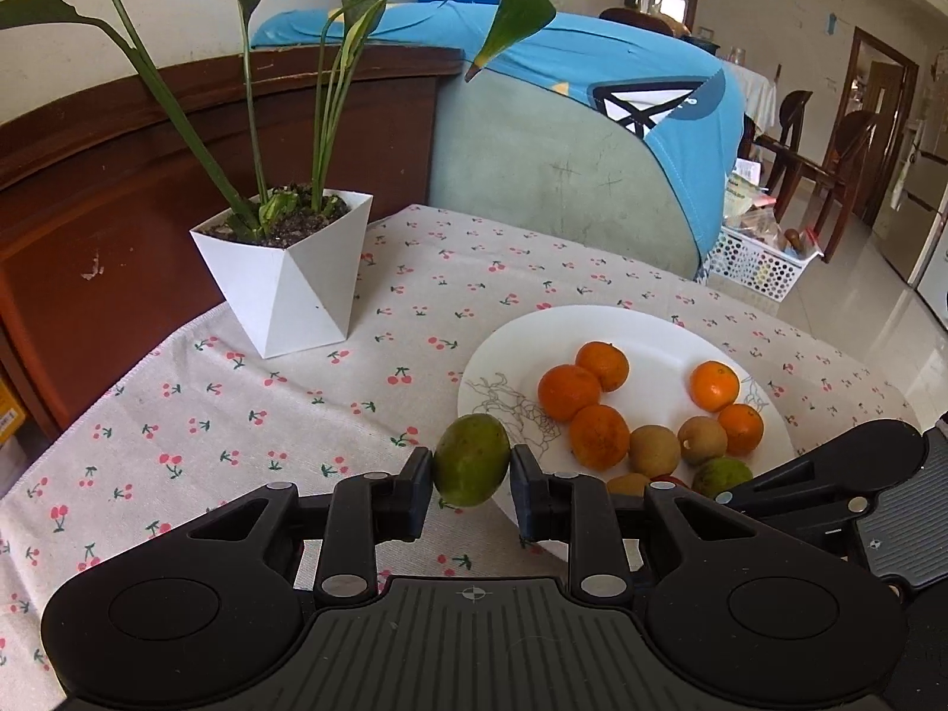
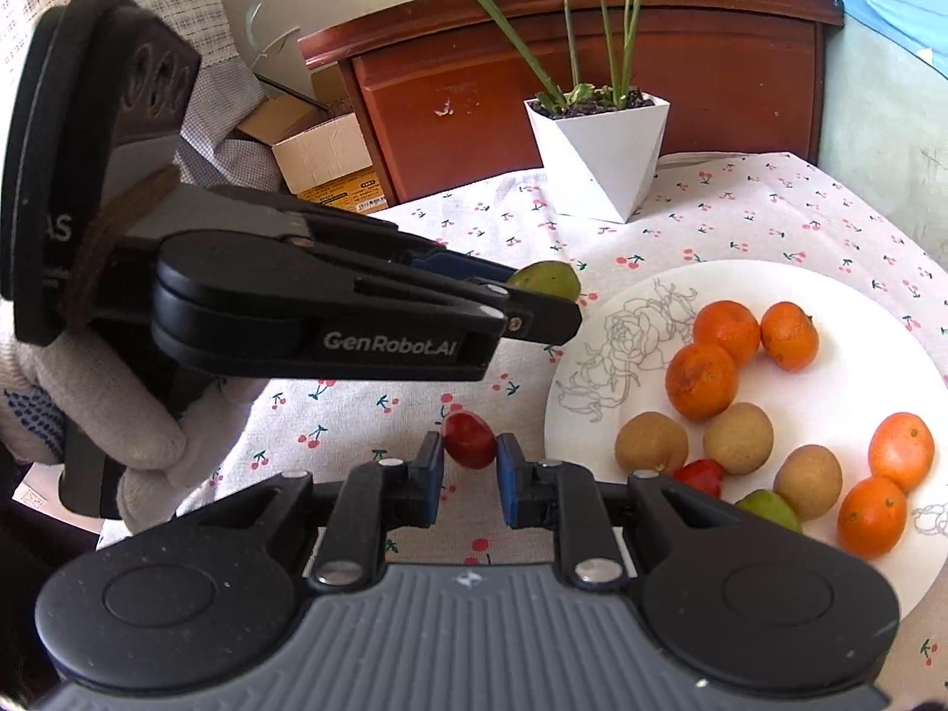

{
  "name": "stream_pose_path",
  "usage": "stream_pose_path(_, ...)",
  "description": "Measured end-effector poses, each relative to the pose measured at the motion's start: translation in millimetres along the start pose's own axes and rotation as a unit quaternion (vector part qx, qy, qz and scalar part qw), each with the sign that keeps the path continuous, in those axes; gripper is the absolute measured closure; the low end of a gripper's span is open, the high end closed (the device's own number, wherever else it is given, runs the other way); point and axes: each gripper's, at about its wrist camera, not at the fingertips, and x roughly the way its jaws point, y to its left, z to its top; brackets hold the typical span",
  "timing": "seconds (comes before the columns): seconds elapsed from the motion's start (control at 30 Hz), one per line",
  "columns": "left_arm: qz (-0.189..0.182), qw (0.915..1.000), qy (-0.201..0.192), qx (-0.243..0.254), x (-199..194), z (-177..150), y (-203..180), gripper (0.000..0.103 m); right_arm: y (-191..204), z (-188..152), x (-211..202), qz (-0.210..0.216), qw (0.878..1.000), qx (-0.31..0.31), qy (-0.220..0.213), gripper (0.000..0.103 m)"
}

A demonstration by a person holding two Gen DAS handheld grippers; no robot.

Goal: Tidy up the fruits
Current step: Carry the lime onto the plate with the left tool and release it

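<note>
My left gripper [image 1: 471, 471] is shut on a green fruit [image 1: 471, 461] and holds it above the tablecloth, just left of the white plate [image 1: 640, 332]. That fruit also shows in the right wrist view [image 2: 548, 279] at the tip of the left gripper [image 2: 542, 302]. My right gripper [image 2: 469, 455] is shut on a small red fruit [image 2: 468, 437], left of the plate [image 2: 610, 349]. The plate holds several oranges [image 2: 702, 379], brown round fruits [image 2: 652, 441], a red fruit [image 2: 702, 474] and a green fruit [image 2: 770, 509].
A white angular pot with a tall leafy plant [image 1: 290, 272] stands at the table's back left. A cherry-print cloth [image 1: 249, 415] covers the table. A wooden cabinet [image 1: 118, 178], a cardboard box [image 2: 320, 148] and a covered chair [image 1: 569, 166] stand behind.
</note>
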Motion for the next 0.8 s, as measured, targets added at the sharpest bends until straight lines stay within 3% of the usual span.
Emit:
stream_pose_path(0.5, 0.053, 0.9946, -0.046, -0.077, -37, -3, -26, 0.078, -22, 7, -34, -0.019, 0.999, 0.021, -0.043, 0.085)
stream_pose_path(0.8, 0.065, 0.9918, -0.055, -0.095, -32, 8, -38, 0.077, -57, 13, -54, -0.059, 0.993, 0.067, -0.072, 0.085)
